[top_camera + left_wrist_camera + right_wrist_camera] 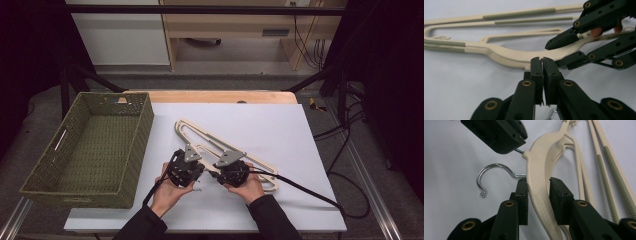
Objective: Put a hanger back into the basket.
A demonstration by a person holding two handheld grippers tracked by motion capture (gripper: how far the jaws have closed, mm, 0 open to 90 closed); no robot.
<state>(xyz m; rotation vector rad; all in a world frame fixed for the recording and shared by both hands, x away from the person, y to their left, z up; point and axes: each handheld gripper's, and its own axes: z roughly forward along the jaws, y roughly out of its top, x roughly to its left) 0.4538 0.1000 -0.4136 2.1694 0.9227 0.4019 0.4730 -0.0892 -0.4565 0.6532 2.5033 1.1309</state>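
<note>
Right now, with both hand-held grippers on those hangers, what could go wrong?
1. The right hand-held gripper straddles one cream hanger, but a gap shows at one jaw, so the hanger may slip or twist if lifted.
2. The left hand-held gripper pinches a hanger near its hook stem; that small grip could let go.
3. The hangers overlap, so the wire hook may snag and drag the stack.

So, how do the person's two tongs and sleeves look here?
Both tongs, left and right, are black linkage frames with brass-coloured rivets, each topped by a grey three-cornered plate. The jaws are flat black blocks. A black cable trails from the right one. The person wears dark long sleeves.
</note>
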